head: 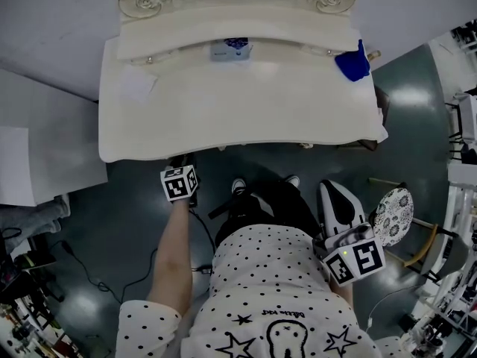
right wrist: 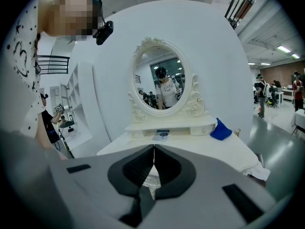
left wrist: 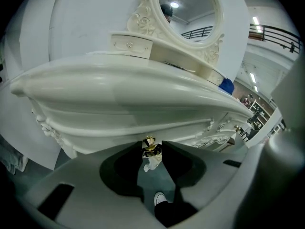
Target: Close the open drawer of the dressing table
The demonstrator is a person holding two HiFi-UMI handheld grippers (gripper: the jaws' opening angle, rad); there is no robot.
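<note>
This is a big indoor hall set up as a studio or lab, not a home: the white carved bench [head: 246, 118] with its oval mirror [right wrist: 161, 82] stands alone against a bare curved white panel [right wrist: 119, 37] on a polished dark floor [head: 134, 222] with loose cables [head: 89, 274] trailing across it. Overhead are strip lights [right wrist: 283, 49] and a railed upper walkway [left wrist: 276, 32]. Other people [right wrist: 261, 97] stand about in the open space behind.
</note>
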